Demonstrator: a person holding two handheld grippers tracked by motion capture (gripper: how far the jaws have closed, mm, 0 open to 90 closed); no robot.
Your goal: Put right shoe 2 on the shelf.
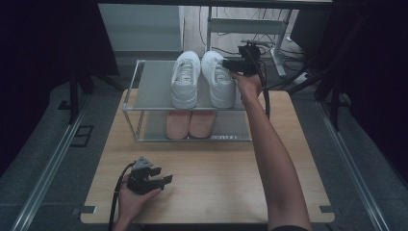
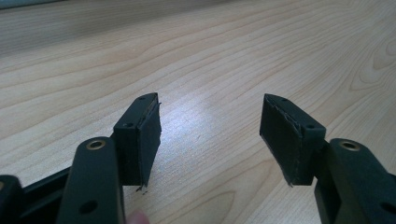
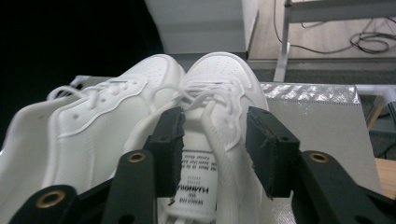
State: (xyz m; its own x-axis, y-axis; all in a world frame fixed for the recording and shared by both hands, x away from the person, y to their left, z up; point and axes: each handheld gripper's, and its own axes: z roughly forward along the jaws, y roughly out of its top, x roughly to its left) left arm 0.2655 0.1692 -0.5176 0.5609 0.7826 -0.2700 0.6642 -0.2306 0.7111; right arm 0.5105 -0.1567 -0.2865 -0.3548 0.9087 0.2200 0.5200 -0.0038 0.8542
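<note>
The right white shoe (image 3: 219, 107) stands on the top shelf of the shoe rack (image 1: 154, 84), just beside the left white shoe (image 3: 93, 121), toes pointing away. The right gripper (image 3: 215, 140) straddles its outer collar wall, one of the fingers (image 3: 170, 140) inside over the tongue label, the other outside, pads apart from the wall and nothing clamped. The step looks like letting go after placing: lift the gripper straight up and back so neither finger snags the laces or drags the shoe crooked. The left gripper (image 2: 210, 140) rests wide and empty over the tabletop (image 2: 210, 56)
</note>
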